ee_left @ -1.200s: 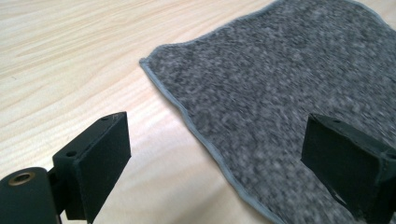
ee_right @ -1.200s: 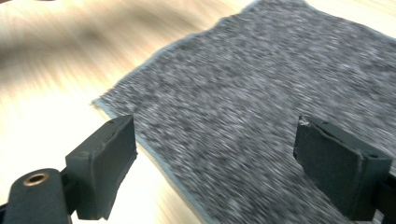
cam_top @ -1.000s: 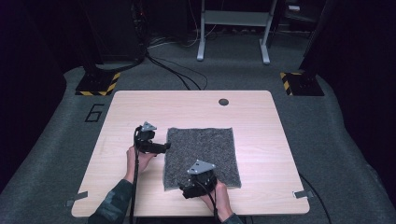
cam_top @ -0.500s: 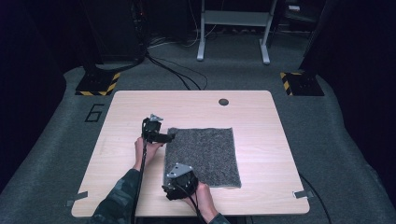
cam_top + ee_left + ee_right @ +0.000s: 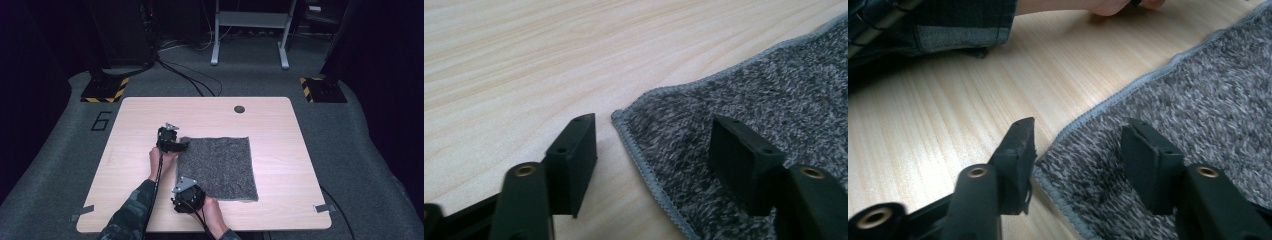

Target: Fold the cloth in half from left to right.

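A grey fuzzy cloth (image 5: 217, 167) lies flat on the wooden table (image 5: 280, 150). My left gripper (image 5: 180, 146) is at the cloth's far left corner. In the left gripper view its jaws (image 5: 656, 160) straddle that corner (image 5: 624, 120), one on bare wood and one on the pile; they have just been closing, and no pad presses the cloth. My right gripper (image 5: 189, 192) is at the near left corner. Its jaws (image 5: 1078, 160) have also been closing, straddling the hemmed edge (image 5: 1058, 142) with cloth between them, not pinched.
A dark round hole (image 5: 239, 109) sits near the table's far edge. A sleeved forearm (image 5: 948, 25) lies on the wood beyond the right gripper. Striped floor bases (image 5: 105, 90) (image 5: 320, 90) and a metal stand (image 5: 250, 30) are behind the table.
The left gripper has moved away and rightward to the cloth's far left corner. The right gripper has slid left along the near edge to the near left corner.
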The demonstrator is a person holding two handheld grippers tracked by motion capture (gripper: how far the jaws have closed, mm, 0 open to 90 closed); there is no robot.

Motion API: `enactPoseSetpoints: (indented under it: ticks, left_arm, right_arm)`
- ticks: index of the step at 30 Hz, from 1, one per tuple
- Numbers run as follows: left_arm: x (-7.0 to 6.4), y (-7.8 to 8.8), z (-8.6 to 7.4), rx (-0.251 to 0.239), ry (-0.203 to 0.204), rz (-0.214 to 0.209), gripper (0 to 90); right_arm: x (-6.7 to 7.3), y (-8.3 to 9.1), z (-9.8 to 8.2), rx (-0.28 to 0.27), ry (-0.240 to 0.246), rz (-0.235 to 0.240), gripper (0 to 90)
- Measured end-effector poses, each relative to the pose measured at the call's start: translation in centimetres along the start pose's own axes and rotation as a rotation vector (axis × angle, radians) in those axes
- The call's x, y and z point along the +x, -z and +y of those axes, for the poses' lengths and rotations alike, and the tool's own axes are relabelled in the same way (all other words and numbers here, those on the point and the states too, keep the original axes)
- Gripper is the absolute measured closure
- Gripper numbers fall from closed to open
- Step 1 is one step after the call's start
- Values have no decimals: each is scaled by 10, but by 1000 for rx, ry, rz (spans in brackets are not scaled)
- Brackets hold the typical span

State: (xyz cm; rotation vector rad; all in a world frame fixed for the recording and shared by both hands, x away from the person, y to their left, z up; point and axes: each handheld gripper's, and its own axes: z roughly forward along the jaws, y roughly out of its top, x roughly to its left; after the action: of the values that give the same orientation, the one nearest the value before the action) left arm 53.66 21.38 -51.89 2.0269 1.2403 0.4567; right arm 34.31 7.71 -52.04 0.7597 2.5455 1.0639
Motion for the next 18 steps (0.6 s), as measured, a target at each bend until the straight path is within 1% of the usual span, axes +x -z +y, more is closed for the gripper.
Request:
enactPoseSetpoints:
  ticks: [2,3,4,5,7,8,9,10,11,12,13,14,15,16,18]
  left_arm:
    - [0,0,0,3,-21,7,415]
    - [-1,0,-1,-2,-22,14,435]
    - [-2,0,-1,-11,-15,15,453]
    - [-1,1,-1,-2,-39,21,487]
    - [-3,1,-2,-6,-57,26,535]
    - [-4,1,-2,-13,-52,25,569]
    - [-5,1,-2,-8,-61,22,624]
    - [-6,1,-3,-21,-53,23,624]
    - [-6,2,-3,-4,-74,15,650]
    - [-8,1,-3,-23,-64,17,676]
    - [-8,1,-3,-16,-74,12,690]
    - [-8,1,-4,-19,-73,11,728]
    - [-8,1,-4,-19,-73,11,746]
    - [-9,0,-4,-31,-60,10,746]
    - [-9,1,-4,-23,-74,3,796]
  right_arm:
    - [2,0,-1,-4,1,-6,539]
    - [3,1,-1,3,1,1,551]
    - [3,1,-1,-2,-2,-1,567]
    - [3,0,-1,-7,5,3,586]
    - [3,0,-2,-9,5,12,619]
    - [2,1,-2,-8,14,24,641]
    - [3,0,-3,-12,17,29,676]
    - [3,0,-3,-12,17,29,676]
    - [3,0,-3,-14,14,34,690]
    - [3,1,-3,-5,9,45,699]
    - [3,1,-3,-5,3,53,716]
    - [2,1,-4,-13,2,57,752]
    - [2,1,-4,-13,2,57,752]
    - [3,1,-4,-13,-10,52,772]
    - [2,1,-4,-16,-1,43,813]
